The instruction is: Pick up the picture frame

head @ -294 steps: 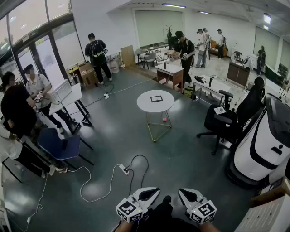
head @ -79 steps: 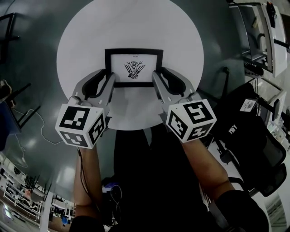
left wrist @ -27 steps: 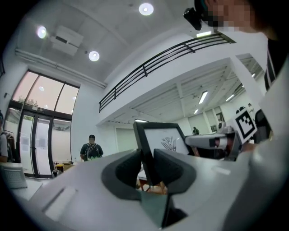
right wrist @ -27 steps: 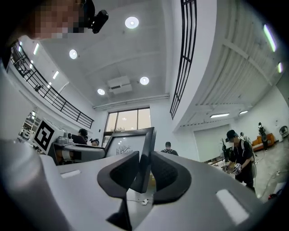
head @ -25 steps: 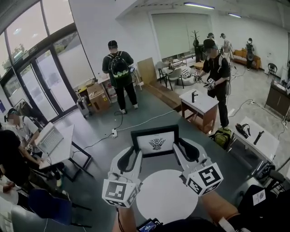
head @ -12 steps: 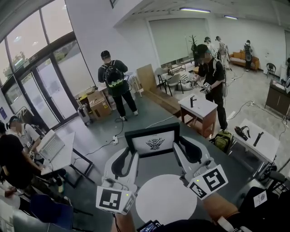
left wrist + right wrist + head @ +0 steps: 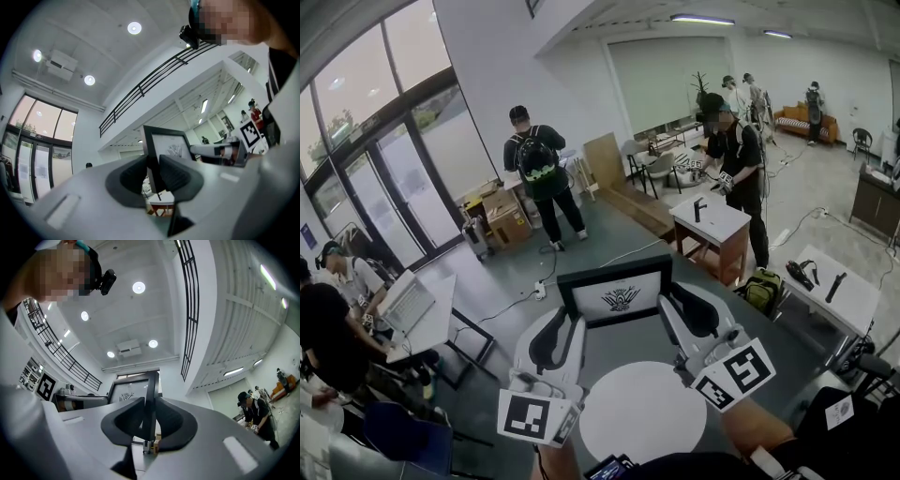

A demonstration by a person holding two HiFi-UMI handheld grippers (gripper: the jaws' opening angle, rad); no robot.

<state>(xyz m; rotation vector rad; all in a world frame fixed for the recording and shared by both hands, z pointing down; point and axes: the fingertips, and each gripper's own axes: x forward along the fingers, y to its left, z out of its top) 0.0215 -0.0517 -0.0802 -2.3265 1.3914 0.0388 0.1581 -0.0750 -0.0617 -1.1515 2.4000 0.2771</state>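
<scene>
A black picture frame (image 7: 616, 292) with a white print and a small dark emblem is held upright in the air above the round white table (image 7: 642, 412). My left gripper (image 7: 570, 317) is shut on the frame's left edge (image 7: 151, 157), and my right gripper (image 7: 668, 302) is shut on its right edge (image 7: 151, 399). In each gripper view the frame's black bar sits pinched between the two dark pads, pointing up toward the ceiling. The frame's lower edge is partly hidden behind the grippers in the head view.
A person with a backpack (image 7: 534, 173) stands beyond the frame, another person (image 7: 729, 159) stands at a small white table (image 7: 711, 223) to the right. A desk with a laptop (image 7: 408, 305) is at left. Cables run across the grey floor (image 7: 581, 253).
Both grippers have lifted the frame a little higher and tilted it up from the table; over the last half second it stays almost still. The people in the background have shifted slightly.
</scene>
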